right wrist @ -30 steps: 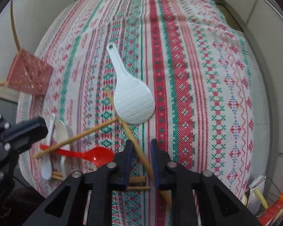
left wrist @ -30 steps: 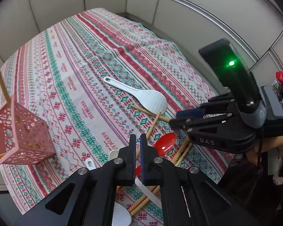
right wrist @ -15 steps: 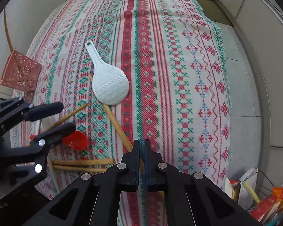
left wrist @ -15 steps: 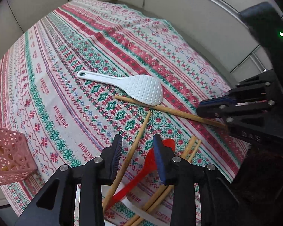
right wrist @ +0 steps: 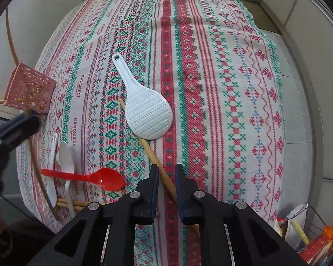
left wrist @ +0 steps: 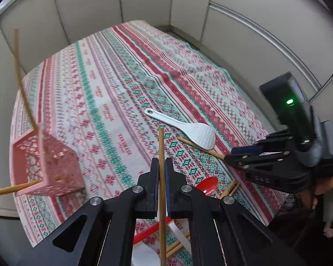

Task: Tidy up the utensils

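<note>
Chopstick (left wrist: 161, 155) pinched in left tool (left wrist: 159, 173), pink basket (left wrist: 44, 166) at tbl edge

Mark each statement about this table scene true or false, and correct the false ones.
1. The left gripper is shut on a wooden chopstick. True.
2. The white rice paddle stands inside the pink basket. False: it lies flat on the tablecloth.
3. The red spoon lies across white spoons. True.
4. The right gripper holds the red spoon. False: its jaws are opening astride a chopstick lying on the cloth.
5. The pink basket is empty. False: chopsticks stick out of it.
</note>
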